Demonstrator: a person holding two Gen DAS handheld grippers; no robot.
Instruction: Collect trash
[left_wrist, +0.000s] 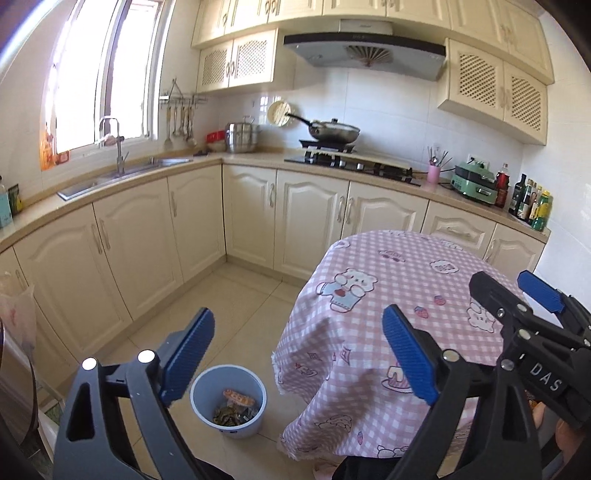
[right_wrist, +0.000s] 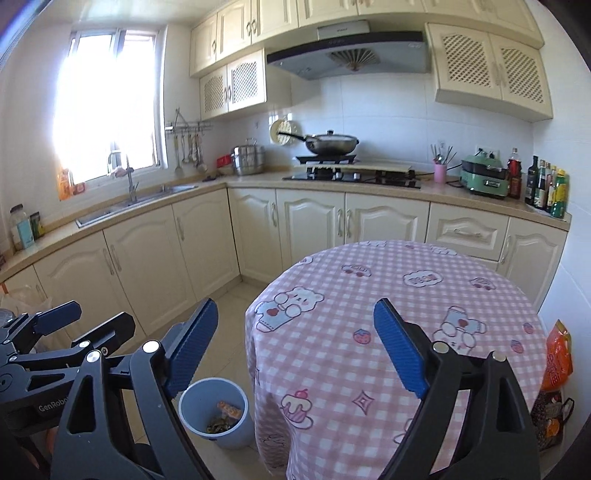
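Trash (left_wrist: 234, 406), snack wrappers, lies inside the blue bin (left_wrist: 199, 391) on the floor. Left gripper (left_wrist: 299, 356) and right gripper (right_wrist: 291, 349) both gape wide and empty above that bin, beside the pink checked tablecloth (right_wrist: 388, 332), likely done dropping.

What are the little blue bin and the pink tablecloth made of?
The bin looks like smooth plastic: it has one even pale blue colour and a thin round rim with a soft shine. The tablecloth looks like thin woven fabric: it hangs in soft folds over the edge of the table, and its hem looks frayed. The checks and bears seem printed on it.
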